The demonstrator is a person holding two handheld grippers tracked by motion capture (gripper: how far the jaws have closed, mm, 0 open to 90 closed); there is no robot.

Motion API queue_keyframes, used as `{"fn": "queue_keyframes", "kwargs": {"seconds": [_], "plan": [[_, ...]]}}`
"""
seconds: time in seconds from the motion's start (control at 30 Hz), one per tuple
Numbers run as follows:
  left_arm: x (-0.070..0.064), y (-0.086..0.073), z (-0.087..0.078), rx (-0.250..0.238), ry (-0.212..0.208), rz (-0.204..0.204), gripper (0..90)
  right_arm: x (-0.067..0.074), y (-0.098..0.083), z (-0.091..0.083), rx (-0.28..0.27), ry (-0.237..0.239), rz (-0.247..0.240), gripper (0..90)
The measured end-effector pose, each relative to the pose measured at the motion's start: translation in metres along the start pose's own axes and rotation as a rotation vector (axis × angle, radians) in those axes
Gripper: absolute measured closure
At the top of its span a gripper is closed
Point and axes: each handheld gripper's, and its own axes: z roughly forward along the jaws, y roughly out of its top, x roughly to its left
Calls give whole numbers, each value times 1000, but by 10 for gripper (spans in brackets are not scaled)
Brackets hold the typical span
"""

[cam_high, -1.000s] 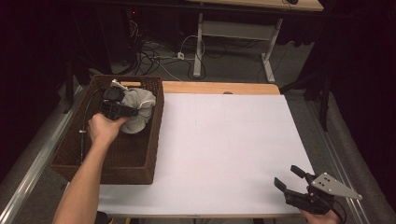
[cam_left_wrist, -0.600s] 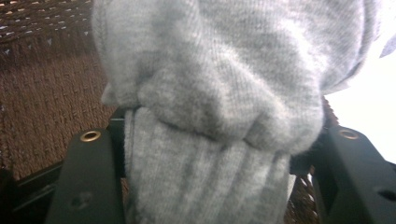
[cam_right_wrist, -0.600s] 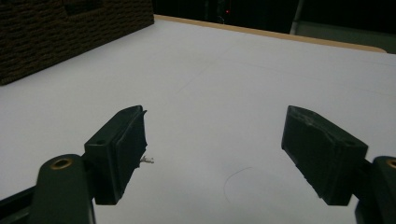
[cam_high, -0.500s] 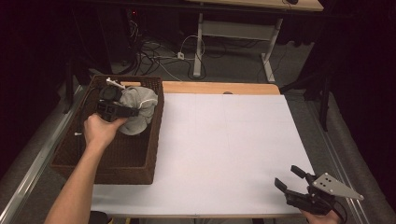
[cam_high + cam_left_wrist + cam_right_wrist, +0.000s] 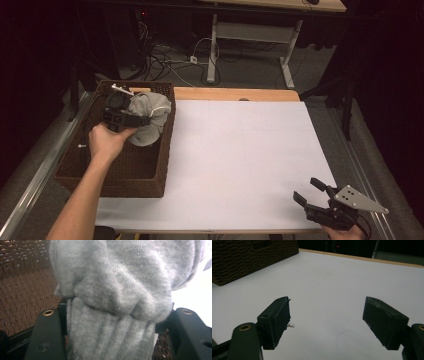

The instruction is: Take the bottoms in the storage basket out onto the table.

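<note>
A lab or recording room, dimly lit.
A white sheet (image 5: 250, 160) is covering the bench (image 5: 230, 93), cables (image 5: 170, 55) are lying tangled on the grey floor (image 5: 310, 65), and another desk (image 5: 280, 5) is standing behind on metal legs (image 5: 212, 50).

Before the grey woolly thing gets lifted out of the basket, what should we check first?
1. Left gripper shut on the grey knit cloth: ok.
2. Cloth bunched firmly between the jaws: ok in the left gripper view.
3. Cloth clear of the basket rim: not ok, it hangs over the right wall.
4. Anything snagged underneath: cannot tell.
5. White table free for landing: ok.
6. Right gripper open and ready: ok.
</note>
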Motion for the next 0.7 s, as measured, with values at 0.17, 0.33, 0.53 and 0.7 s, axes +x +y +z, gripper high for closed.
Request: {"fn": "queue_keyframes", "kwargs": {"seconds": [0.17, 0.33, 0.53, 0.7], "plan": [[-4, -1, -8, -21, -25, 18, 376, 0, 0, 0, 0, 0, -3, 228], [-5, -2, -12, -29, -36, 23, 376, 0, 0, 1, 4, 0, -2, 227], [-10, 0, -20, -54, -71, 26, 375, 0, 0, 0, 6, -6, -2, 227], [-20, 6, -29, -76, -90, 59, 375, 0, 0, 0, 3, -7, -2, 227]]}}
